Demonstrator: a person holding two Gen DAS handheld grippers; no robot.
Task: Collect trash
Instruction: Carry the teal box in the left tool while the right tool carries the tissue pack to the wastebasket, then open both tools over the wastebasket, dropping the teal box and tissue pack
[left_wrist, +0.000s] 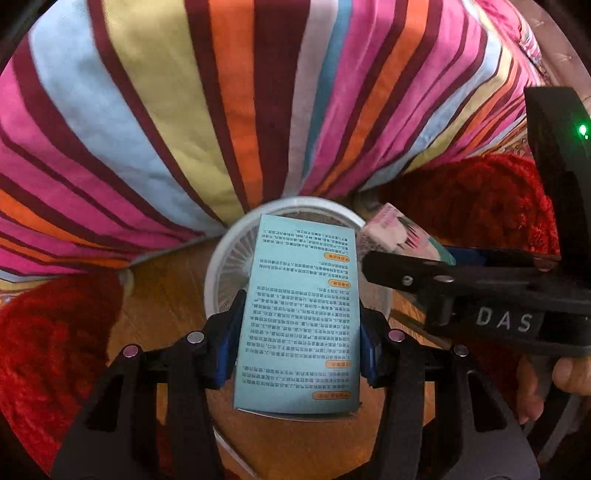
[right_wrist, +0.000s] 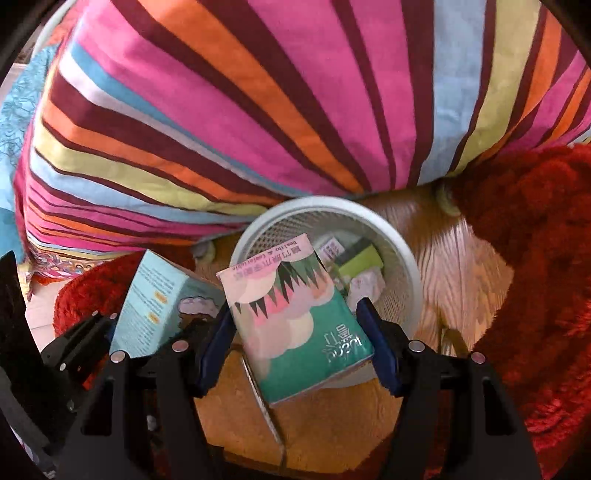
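It was a home bedroom: a striped quilt (right_wrist: 258, 110) draped a bed above wooden flooring (right_wrist: 461, 266), red shaggy rugs (right_wrist: 535, 258) and a wastebasket (right_wrist: 402, 258).

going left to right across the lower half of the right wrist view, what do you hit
left claw shut on the light blue box → green and pink tissue pack held in the right claw → white mesh bin → wood floor → red shaggy rug
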